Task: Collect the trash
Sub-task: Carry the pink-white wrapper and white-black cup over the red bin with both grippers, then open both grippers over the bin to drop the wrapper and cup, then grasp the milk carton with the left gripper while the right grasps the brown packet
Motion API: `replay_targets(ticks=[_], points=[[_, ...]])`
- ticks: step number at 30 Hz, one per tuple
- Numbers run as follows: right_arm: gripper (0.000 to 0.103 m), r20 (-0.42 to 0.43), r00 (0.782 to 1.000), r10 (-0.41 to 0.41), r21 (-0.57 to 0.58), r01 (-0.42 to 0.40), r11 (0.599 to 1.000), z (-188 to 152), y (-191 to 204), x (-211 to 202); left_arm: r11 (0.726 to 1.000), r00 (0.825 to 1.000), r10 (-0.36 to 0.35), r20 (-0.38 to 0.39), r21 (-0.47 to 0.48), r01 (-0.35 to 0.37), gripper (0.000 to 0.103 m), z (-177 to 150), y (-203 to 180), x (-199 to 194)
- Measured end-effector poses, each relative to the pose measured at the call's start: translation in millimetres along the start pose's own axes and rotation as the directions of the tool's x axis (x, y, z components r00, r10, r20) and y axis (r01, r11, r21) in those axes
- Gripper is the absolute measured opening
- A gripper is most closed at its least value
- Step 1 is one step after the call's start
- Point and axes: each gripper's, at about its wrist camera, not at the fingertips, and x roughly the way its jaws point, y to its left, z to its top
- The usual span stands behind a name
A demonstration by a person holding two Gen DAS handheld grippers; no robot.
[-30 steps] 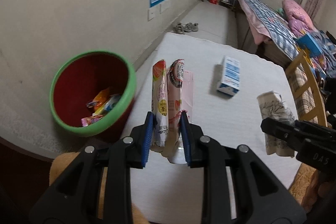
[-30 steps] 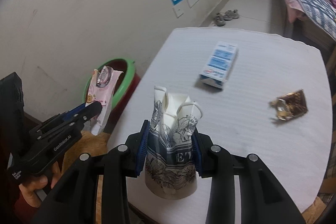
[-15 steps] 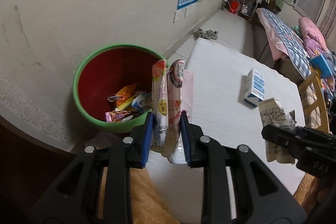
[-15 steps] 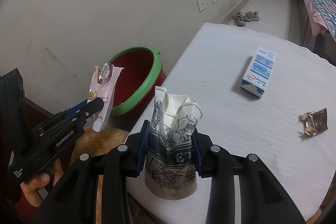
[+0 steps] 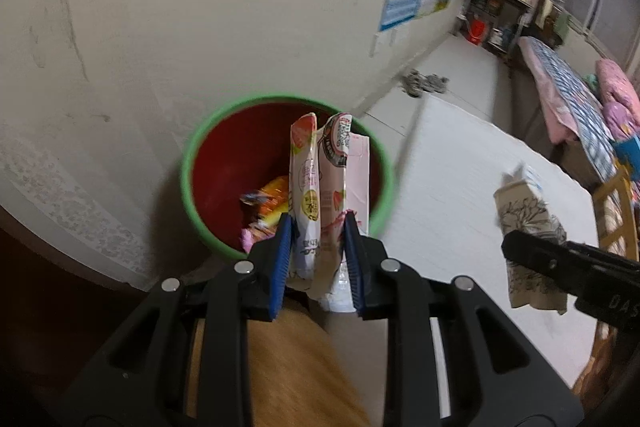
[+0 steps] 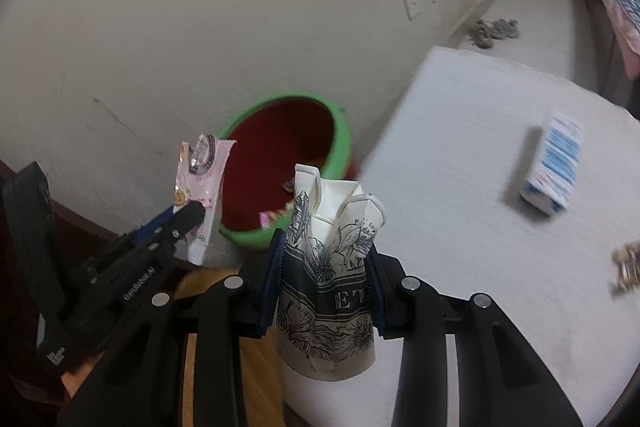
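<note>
My left gripper point(image 5: 316, 243) is shut on a pink strawberry wrapper point(image 5: 324, 183), which stands up between the blue pads in front of the red bin with a green rim point(image 5: 188, 163). The bin holds several colourful wrappers point(image 5: 264, 203). My right gripper point(image 6: 324, 279) is shut on a crushed white paper cup with black flower print point(image 6: 332, 267). In the right wrist view the left gripper point(image 6: 188, 215) with its pink wrapper point(image 6: 200, 183) hangs left of the bin point(image 6: 344, 147). A blue-and-white carton point(image 6: 554, 163) and a crumpled gold wrapper point(image 6: 626, 267) lie on the white table point(image 6: 460, 155).
The bin stands on the floor between the cream wall point(image 5: 200, 7) and the table's left edge point(image 5: 404, 155). A wooden surface point(image 5: 296, 367) lies under both grippers. Shoes point(image 5: 424, 83), a bed point(image 5: 568, 95), shelves and a wooden chair point(image 5: 616, 211) stand farther off.
Both grippers have swung left, off the table and toward the bin, each keeping its load. The bin now sits directly behind the pink wrapper; the carton has slid to the right of view.
</note>
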Motion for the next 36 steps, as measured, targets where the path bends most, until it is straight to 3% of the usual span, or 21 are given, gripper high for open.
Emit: replay_targets(ticks=[8,11,14,16,18,23,26,28,32,34,36], points=[[0.037,0.000,1.000,-0.006,-0.119,0.006,0.993,49.2,46.6,47.9,0.998,0.998,0.058,-0.028,-0.037,-0.059,0.027,25.5,39.6,38.0],[0.039,0.002,1.000,0.009,-0.133,-0.009,0.991,58.0,57.0,59.4,0.994,0.996,0.083,-0.022,-0.065,-0.085,0.038,30.2,47.7,44.5],[0.052,0.008,1.000,0.023,-0.123,-0.022,0.992,64.7,59.7,64.2,0.992,0.997,0.079,-0.023,-0.097,-0.081,0.049,33.7,53.4,48.1],[0.062,0.021,0.999,0.034,-0.098,-0.031,0.995,65.0,54.8,60.2,0.992,0.997,0.078,-0.020,-0.101,-0.080,0.057,33.2,53.1,47.0],[0.070,0.045,0.999,0.016,-0.069,-0.013,0.998,59.4,40.2,49.8,0.993,0.998,0.067,-0.020,-0.098,-0.069,0.058,30.5,50.1,44.7],[0.076,0.086,0.986,-0.143,0.121,0.132,0.984,22.0,-42.2,10.2,0.998,0.998,0.046,-0.049,-0.045,-0.048,0.062,17.3,29.2,48.3],[0.076,0.087,0.938,-0.335,0.291,0.298,0.909,-13.0,-120.4,-24.5,0.999,0.998,0.021,-0.066,-0.026,-0.023,0.064,10.1,15.3,50.2],[0.076,0.043,0.891,-0.451,0.433,0.390,0.812,-38.1,-180.8,-49.0,1.000,0.997,0.000,-0.077,-0.001,0.000,0.064,5.7,-2.8,50.8],[0.076,-0.016,0.833,-0.552,0.633,0.436,0.639,-69.8,-260.1,-81.9,0.995,0.994,-0.041,-0.101,0.083,0.050,0.064,-1.1,-49.1,51.7],[0.076,-0.034,0.833,-0.552,0.676,0.426,0.601,-75.7,-286.8,-86.3,0.991,0.992,-0.064,-0.105,0.114,0.076,0.067,-4.0,-68.0,49.4],[0.077,-0.033,0.847,-0.531,0.689,0.404,0.602,-74.0,-297.3,-84.0,0.983,0.989,-0.091,-0.112,0.152,0.108,0.067,-6.2,-90.5,48.5]])
